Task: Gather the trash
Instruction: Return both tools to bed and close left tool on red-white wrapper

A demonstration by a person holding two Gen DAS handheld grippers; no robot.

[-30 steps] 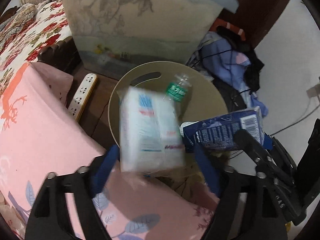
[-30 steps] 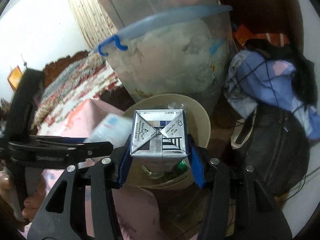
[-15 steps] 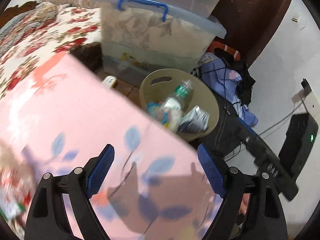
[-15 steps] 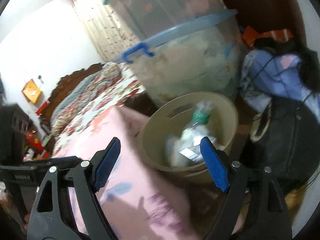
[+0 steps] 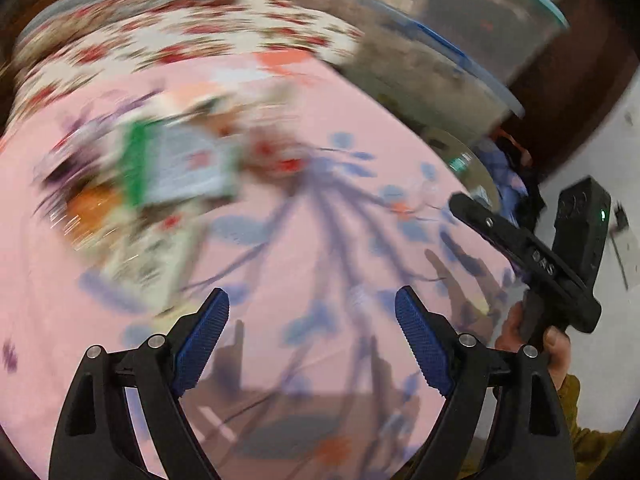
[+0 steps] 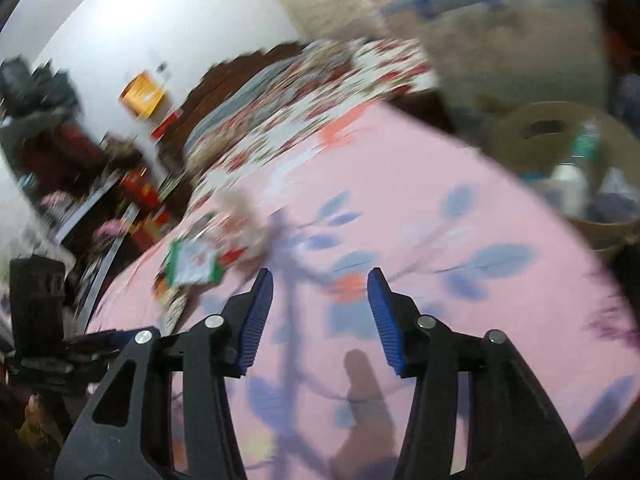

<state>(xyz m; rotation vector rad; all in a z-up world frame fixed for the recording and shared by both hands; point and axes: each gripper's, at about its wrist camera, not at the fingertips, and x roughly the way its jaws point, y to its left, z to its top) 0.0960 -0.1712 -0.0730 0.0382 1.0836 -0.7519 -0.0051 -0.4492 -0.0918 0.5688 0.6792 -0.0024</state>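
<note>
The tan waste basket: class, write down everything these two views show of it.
The waste basket is a round, tan tub that looks like plastic, with an oval hand slot cut near its rim. It stands upright beyond the far edge of the pink bedspread, below a clear storage bin with a blue-trimmed lid. Inside stand a bottle with a green label and other pale, blurred items. In the left wrist view only a sliver shows past the bedspread. Neither gripper touches it.

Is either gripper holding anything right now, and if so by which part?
Nothing is held. The left gripper and right gripper both have open, empty jaws above the pink bedspread.
</note>
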